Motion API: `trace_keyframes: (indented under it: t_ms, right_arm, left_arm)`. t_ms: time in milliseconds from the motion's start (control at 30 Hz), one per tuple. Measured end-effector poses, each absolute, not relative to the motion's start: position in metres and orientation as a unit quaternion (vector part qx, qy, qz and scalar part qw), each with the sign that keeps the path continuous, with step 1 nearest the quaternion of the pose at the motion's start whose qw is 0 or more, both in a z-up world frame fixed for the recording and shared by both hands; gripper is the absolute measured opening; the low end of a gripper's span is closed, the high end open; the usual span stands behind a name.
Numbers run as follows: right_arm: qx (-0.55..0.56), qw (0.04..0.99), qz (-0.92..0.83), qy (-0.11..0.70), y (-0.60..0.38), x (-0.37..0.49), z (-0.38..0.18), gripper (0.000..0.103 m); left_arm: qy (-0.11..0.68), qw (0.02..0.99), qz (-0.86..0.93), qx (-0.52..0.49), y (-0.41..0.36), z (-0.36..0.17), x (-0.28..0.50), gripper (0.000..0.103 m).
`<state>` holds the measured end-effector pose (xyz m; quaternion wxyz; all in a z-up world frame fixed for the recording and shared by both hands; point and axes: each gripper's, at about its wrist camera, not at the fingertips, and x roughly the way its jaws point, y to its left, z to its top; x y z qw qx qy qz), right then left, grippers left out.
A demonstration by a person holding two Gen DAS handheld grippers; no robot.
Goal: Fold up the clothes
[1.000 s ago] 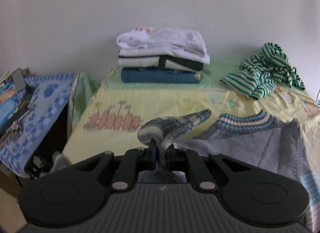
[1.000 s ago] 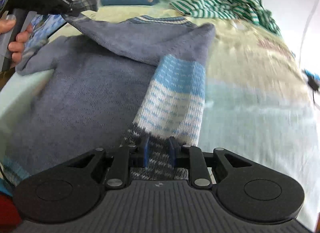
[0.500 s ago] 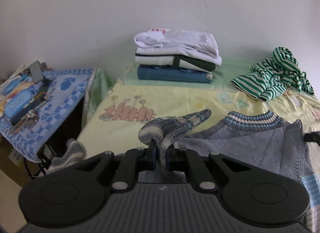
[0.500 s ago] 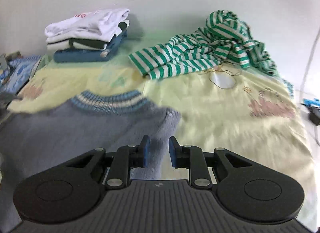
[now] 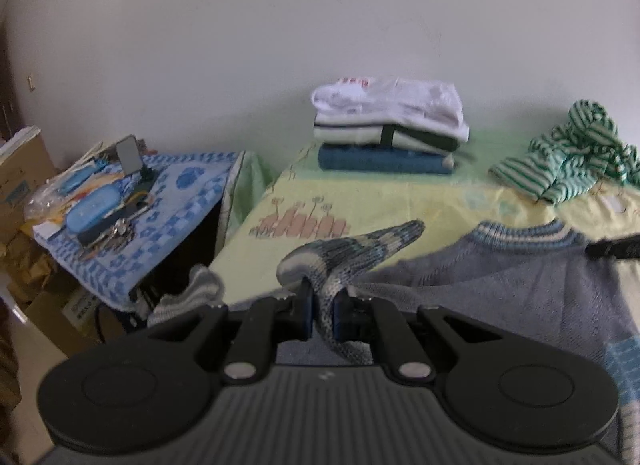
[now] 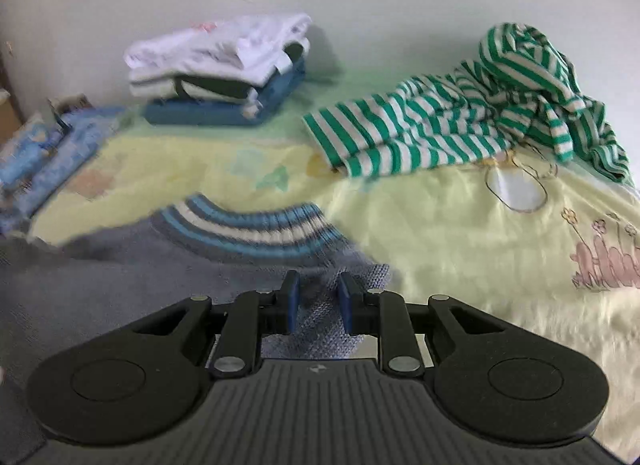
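Note:
A grey-blue knitted sweater (image 5: 500, 277) lies on the yellow bed sheet (image 5: 360, 201), its striped collar (image 6: 248, 229) toward the wall. My left gripper (image 5: 322, 305) is shut on the sweater's sleeve cuff (image 5: 360, 253), which bulges up out of the jaws. My right gripper (image 6: 319, 297) is open with a narrow gap, just over the sweater's right shoulder (image 6: 360, 269) beside the collar; the pads press on nothing. In the left wrist view the tip of the right gripper (image 5: 616, 249) shows at the right edge.
A stack of folded clothes (image 5: 388, 125) sits at the back by the wall. A crumpled green-and-white striped shirt (image 6: 460, 121) lies at the back right. Left of the bed stands a side table under a blue cloth (image 5: 168, 201) with a phone, keys and cases, with cardboard boxes (image 5: 20, 169) behind.
My right gripper left the folded sleeve's cuff and swept forward to the shoulder by the collar. The left gripper kept its grip on the cuff while shifting, bringing the side table further into view.

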<state>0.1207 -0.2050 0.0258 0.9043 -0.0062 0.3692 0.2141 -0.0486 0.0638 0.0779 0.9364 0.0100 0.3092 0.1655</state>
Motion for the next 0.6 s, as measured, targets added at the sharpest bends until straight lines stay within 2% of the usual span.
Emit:
trace_keyframes:
  t_ms: [333, 467, 600]
  right_arm:
    - [-0.001, 0.900, 0.230, 0.371, -0.204, 0.129, 0.010, 0.022]
    - [0.005, 0.902, 0.238, 0.361, -0.210, 0.121, 0.027, 0.023]
    - [-0.044, 0.902, 0.229, 0.363, -0.215, 0.104, 0.033, 0.023]
  left_arm:
    - [0.310, 0.930, 0.198, 0.008, 0.069, 0.074, -0.039, 0.005]
    - [0.315, 0.928, 0.197, -0.002, 0.071, 0.072, -0.037, 0.005]
    - [0.316, 0.927, 0.200, -0.011, 0.071, 0.071, -0.035, 0.005]
